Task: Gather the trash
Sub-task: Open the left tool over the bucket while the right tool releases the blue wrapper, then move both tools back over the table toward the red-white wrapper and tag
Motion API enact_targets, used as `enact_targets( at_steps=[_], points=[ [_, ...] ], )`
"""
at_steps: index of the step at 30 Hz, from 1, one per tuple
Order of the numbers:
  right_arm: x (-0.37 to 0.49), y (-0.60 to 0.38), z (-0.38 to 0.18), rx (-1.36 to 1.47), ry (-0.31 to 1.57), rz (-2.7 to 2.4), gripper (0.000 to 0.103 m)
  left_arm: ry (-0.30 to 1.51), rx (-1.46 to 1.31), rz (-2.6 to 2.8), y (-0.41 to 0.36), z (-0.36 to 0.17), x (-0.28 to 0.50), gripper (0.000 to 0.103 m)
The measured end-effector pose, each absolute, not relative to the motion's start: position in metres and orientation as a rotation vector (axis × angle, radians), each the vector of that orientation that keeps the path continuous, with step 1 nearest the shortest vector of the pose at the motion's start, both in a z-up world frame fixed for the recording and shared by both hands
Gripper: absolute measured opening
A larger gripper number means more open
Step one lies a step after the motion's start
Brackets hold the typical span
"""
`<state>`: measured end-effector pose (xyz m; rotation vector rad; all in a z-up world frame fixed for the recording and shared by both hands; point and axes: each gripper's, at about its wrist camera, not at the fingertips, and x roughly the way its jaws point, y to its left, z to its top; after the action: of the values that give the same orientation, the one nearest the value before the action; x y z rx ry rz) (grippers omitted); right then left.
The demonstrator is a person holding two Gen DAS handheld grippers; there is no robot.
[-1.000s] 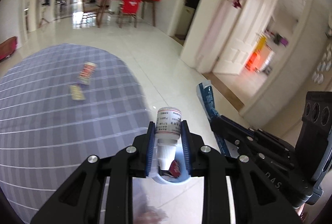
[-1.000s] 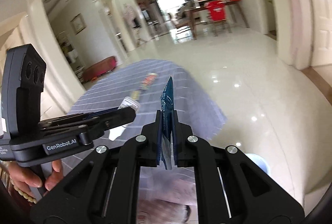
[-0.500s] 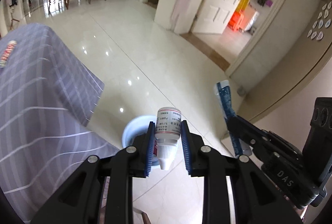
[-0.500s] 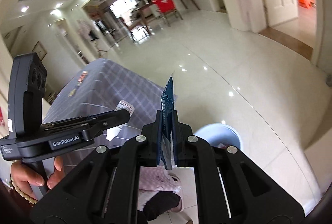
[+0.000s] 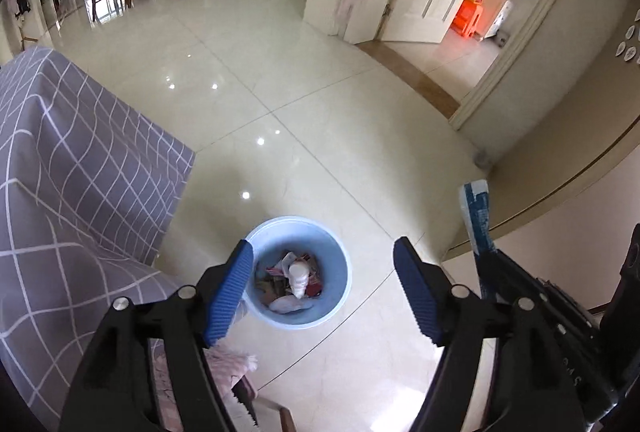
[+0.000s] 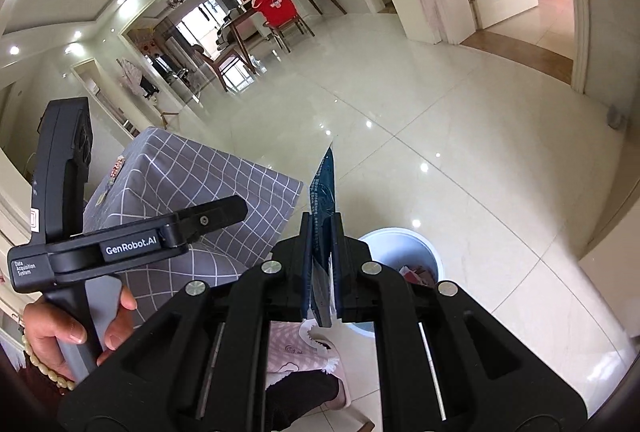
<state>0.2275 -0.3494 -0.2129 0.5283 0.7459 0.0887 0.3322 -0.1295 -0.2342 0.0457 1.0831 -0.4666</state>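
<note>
1. Release is the news on my left side: the left gripper (image 5: 322, 288) had a small white bottle pinched between its blue pads half a second ago, and now its jaws are opening with nothing between them.
2. That small white bottle (image 5: 299, 278) now lies on the heap of wrappers inside the pale blue bin (image 5: 340, 284), which stands on the tiled floor (image 5: 320, 112) just beside the corner of the grey checked cloth (image 5: 80, 172). Through the left wrist camera I look almost straight down into the bin, framed between the two spread fingers.
3. A second ago that view showed the cloth and only a sliver of the bin's rim; since then both hands have swung across and tipped down, so the bin now sits in both views.
4. My right gripper (image 6: 321, 272) has not changed its hold: its jaws are pressed tight on the flat blue packet (image 6: 324, 200), which sticks up and forward out of them.
5. From the right wrist camera, the bin lies just past and to the right of the packet, partly hidden by the gripper's body, so I judge the packet is not yet squarely over the opening.
6. For the task, one piece is binned and one is in hand. I would bring the right gripper over the rim before letting go; a thin packet could flutter and miss.
7. At least two small items still lie on the cloth (image 6: 116, 168), so more collecting remains.
</note>
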Motion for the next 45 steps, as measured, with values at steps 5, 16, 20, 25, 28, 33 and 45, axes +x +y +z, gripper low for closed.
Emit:
enact_targets(
  at_steps=[5,16,20,25,28,33,45],
  points=[
    [0.239,-0.338,-0.216,0.52,0.756,0.117,0.009,1.07,0.053,-0.445,-0.115,-0.233,0.332,0.071],
    [0.259,-0.312,-0.212,0.49,0.754,0.162,0.009,0.994,0.038,-0.379,-0.085,-0.207,0.332,0.071],
    [0.266,-0.305,-0.21,0.491,0.731,0.17,0.012,0.949,0.031,-0.356,-0.071,-0.192,0.333,0.071],
    [0.273,-0.304,-0.213,0.513,0.721,0.141,0.062,0.926,0.018,-0.34,-0.056,-0.18,0.332,0.071],
    [0.271,-0.299,-0.211,0.5,0.721,0.144,0.062,0.911,0.013,-0.332,-0.048,-0.174,0.33,0.071],
    [0.269,-0.286,-0.202,0.48,0.721,0.164,0.062,0.89,-0.008,-0.328,-0.029,-0.164,0.327,0.071],
    [0.281,-0.219,-0.157,0.415,0.675,0.28,0.062,0.845,-0.05,-0.231,0.037,-0.144,0.328,0.071]
  ],
)
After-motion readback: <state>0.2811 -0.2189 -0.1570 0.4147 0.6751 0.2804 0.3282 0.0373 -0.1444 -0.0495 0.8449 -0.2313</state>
